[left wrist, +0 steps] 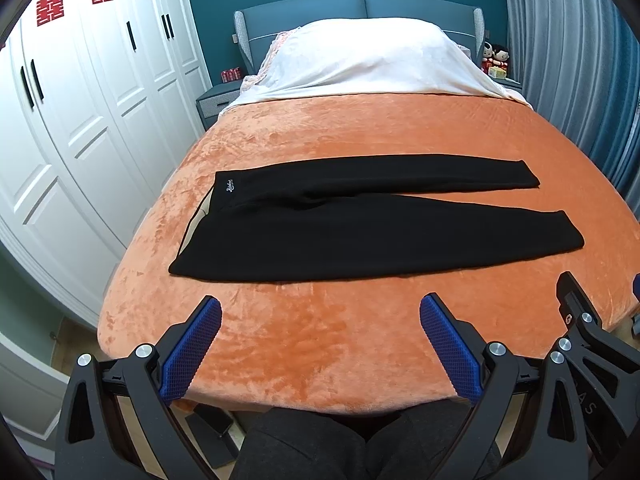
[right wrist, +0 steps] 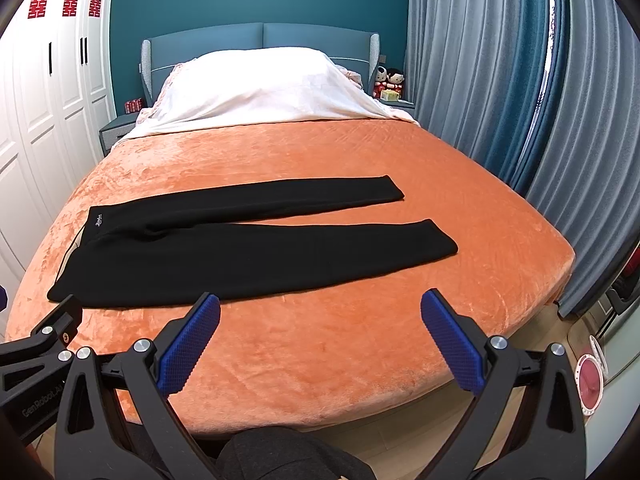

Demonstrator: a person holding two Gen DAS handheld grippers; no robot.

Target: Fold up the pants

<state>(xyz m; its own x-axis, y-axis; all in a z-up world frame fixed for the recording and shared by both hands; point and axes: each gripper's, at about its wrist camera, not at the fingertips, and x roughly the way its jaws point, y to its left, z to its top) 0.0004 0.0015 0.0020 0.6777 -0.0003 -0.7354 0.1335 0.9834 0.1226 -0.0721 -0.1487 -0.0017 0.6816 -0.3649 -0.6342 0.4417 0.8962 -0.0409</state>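
pants (left wrist: 320, 236) flat on bed (left wrist: 320, 344), ahead of both grippers | left gripper (left wrist: 320, 344), right gripper (right wrist: 320, 344): fingers apart, empty | advice: pinch near leg's edge, lift evenly onto far leg

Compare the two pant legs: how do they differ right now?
The far leg looks narrower; the near leg looks wider. The far leg's cuff sits further left, the near leg's cuff reaches further right and nearer the grippers. Both are black, flat on the orange blanket and untouched.
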